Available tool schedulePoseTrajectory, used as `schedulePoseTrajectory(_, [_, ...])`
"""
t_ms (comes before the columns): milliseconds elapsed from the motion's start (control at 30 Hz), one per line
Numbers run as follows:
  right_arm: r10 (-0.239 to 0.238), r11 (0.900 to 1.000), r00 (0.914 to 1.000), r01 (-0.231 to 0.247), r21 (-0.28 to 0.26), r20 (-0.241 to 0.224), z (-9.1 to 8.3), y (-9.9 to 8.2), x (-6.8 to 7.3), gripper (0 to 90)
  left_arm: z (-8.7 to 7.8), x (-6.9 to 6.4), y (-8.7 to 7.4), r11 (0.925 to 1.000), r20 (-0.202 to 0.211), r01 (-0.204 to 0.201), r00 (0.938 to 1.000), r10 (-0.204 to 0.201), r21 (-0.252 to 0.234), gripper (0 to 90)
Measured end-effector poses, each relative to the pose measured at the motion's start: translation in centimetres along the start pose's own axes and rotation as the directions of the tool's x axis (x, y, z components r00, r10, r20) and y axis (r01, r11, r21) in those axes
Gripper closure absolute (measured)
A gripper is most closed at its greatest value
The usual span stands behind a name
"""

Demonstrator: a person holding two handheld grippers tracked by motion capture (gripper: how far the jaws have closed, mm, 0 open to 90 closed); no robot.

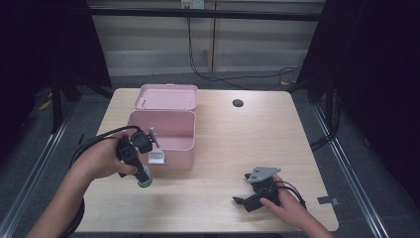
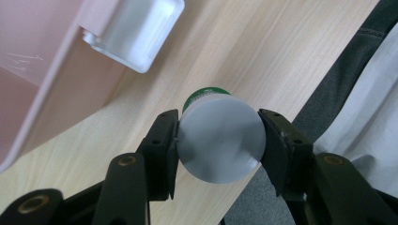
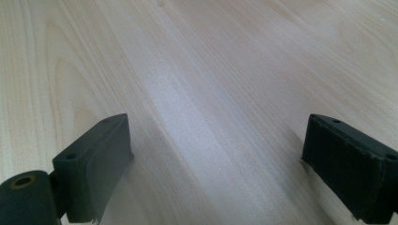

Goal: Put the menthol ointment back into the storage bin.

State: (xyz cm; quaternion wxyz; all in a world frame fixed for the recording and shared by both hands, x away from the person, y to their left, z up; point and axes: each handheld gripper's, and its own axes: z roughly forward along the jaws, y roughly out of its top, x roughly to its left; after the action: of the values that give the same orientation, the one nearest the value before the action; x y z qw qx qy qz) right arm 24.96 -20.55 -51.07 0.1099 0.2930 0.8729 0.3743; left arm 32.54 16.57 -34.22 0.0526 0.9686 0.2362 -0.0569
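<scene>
A small round jar with a grey lid [image 2: 219, 138] and a green band below it sits between the two black jaws of my left gripper [image 2: 218, 140], which is shut on it. In the high view the jar [image 1: 144, 182] hangs just above the table in front of the pink box [image 1: 163, 130], held by my left gripper [image 1: 143, 177] pointing down. The pink box stands open, its lid [image 1: 167, 96] leaning back. My right gripper [image 1: 241, 192] rests low near the front right of the table, its jaws [image 3: 216, 164] wide apart over bare wood with nothing between them.
A white latch [image 1: 157, 157] juts from the pink box's front wall, right beside the jar; it appears close in the left gripper view too [image 2: 136, 33]. A dark round hole [image 1: 237, 103] sits in the wooden table [image 1: 237, 144] at the back. Cables trail from both grippers.
</scene>
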Motion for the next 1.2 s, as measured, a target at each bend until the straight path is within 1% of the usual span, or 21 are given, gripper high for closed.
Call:
schedulePoseTrajectory(67, [0.0, 1.0, 1.0, 0.0, 0.001, 0.0, 0.0, 0.0, 0.0, 8.0, -0.6, 0.2, 0.2, 0.9999, -0.002, -0.01, 0.9999, 0.01, -0.004, 50.4])
schedulePoseTrajectory(167, [0.0, 1.0, 1.0, 0.0, 0.001, 0.0, 0.0, 0.0, 0.0, 8.0, -1.0, 0.3, 0.3, 0.9999, 0.001, -0.004, 1.0, 0.004, -0.014, 50.4])
schedulePoseTrajectory(200, [0.0, 1.0, 1.0, 0.0, 0.0, 0.0, 0.0, 0.0, 0.0, 8.0, -1.7, 0.5, 0.5, 0.9999, -0.001, 0.001, 1.0, -0.001, -0.011, 50.4])
schedulePoseTrajectory(233, [-0.001, 1.0, 1.0, 0.001, 0.0, 0.0, 0.0, 0.0, 0.0, 8.0, -1.9, 0.5, 0.5, 0.9998, -0.004, 0.006, 1.0, -0.006, -0.017, 50.4])
schedulePoseTrajectory(300, [-0.001, 1.0, 1.0, 0.001, 0.0, 0.0, 0.0, 0.0, 0.0, 8.0, -2.5, 0.6, 0.6, 0.9999, -0.008, 0.003, 1.0, -0.003, -0.01, 50.4])
schedulePoseTrajectory(333, [-0.001, 1.0, 1.0, 0.001, 0.0, 0.0, 0.0, 0.0, 0.0, 8.0, -2.6, 0.6, 0.7, 0.9996, -0.005, 0.021, 0.9998, -0.021, -0.021, 50.4])
schedulePoseTrajectory(367, [-0.001, 1.0, 1.0, 0.001, 0.0, 0.0, 0.0, 0.0, 0.0, 8.0, -2.9, 0.7, 0.8, 0.9999, -0.008, 0.011, 0.9999, -0.011, -0.013, 50.4])
schedulePoseTrajectory(467, [0.0, 1.0, 1.0, 0.0, 0.001, 0.0, 0.0, 0.0, 0.0, 8.0, -3.5, 0.7, 1.0, 0.9996, -0.012, 0.022, 0.9997, -0.023, -0.015, 50.4])
schedulePoseTrajectory(533, [0.0, 1.0, 1.0, 0.0, 0.001, 0.0, 0.0, 0.0, 0.0, 8.0, -4.0, 0.8, 1.2, 0.9999, -0.018, 0.011, 0.9998, -0.011, -0.01, 50.4])
schedulePoseTrajectory(600, [-0.001, 1.0, 1.0, 0.001, 0.0, 0.0, 0.0, 0.0, 0.0, 8.0, -4.5, 0.8, 1.4, 0.9995, -0.02, 0.024, 0.9995, -0.025, -0.022, 50.4])
schedulePoseTrajectory(633, [-0.001, 1.0, 1.0, 0.001, 0.0, 0.0, 0.0, 0.0, 0.0, 8.0, -4.5, 0.8, 1.4, 0.9995, -0.02, 0.024, 0.9995, -0.025, -0.022, 50.4])
schedulePoseTrajectory(667, [0.0, 1.0, 1.0, 0.0, 0.001, 0.0, 0.0, 0.0, 0.0, 8.0, -4.9, 0.8, 1.8, 0.9994, -0.022, 0.019, 0.9995, -0.02, -0.028, 50.4])
schedulePoseTrajectory(767, [0.0, 1.0, 1.0, 0.0, 0.001, 0.0, 0.0, 0.0, 0.0, 8.0, -5.2, 0.8, 2.1, 0.9996, -0.017, 0.019, 0.9997, -0.019, -0.022, 50.4])
schedulePoseTrajectory(833, [0.0, 1.0, 1.0, 0.0, 0.001, 0.0, 0.0, 0.0, 0.0, 8.0, -5.6, 1.0, 2.6, 0.9995, -0.019, 0.028, 0.9994, -0.029, -0.014, 50.4])
schedulePoseTrajectory(900, [0.0, 1.0, 1.0, 0.0, 0.001, 0.0, 0.0, 0.0, 0.0, 8.0, -5.8, 1.1, 2.8, 0.9995, -0.019, 0.028, 0.9994, -0.028, -0.011, 50.4])
schedulePoseTrajectory(933, [-0.001, 1.0, 1.0, 0.001, 0.0, 0.001, 0.0, 0.0, 0.0, 8.0, -6.0, 1.3, 3.0, 0.9991, -0.021, 0.039, 0.999, -0.04, -0.015, 50.4])
schedulePoseTrajectory(967, [-0.001, 1.0, 1.0, 0.001, 0.0, 0.001, 0.0, 0.0, 0.0, 8.0, -6.0, 1.3, 3.0, 0.9991, -0.021, 0.039, 0.999, -0.04, -0.015, 50.4])
schedulePoseTrajectory(1067, [-0.001, 1.0, 1.0, 0.001, 0.002, 0.0, 0.0, 0.0, 0.0, 8.0, -6.5, 1.6, 3.8, 0.9987, -0.022, 0.046, 0.9987, -0.046, -0.024, 50.4])
schedulePoseTrajectory(1200, [-0.002, 1.0, 1.0, 0.002, 0.002, -0.001, 0.0, 0.0, 0.0, 8.0, -6.8, 1.7, 4.3, 0.9988, -0.029, 0.039, 0.9988, -0.04, -0.031, 50.4])
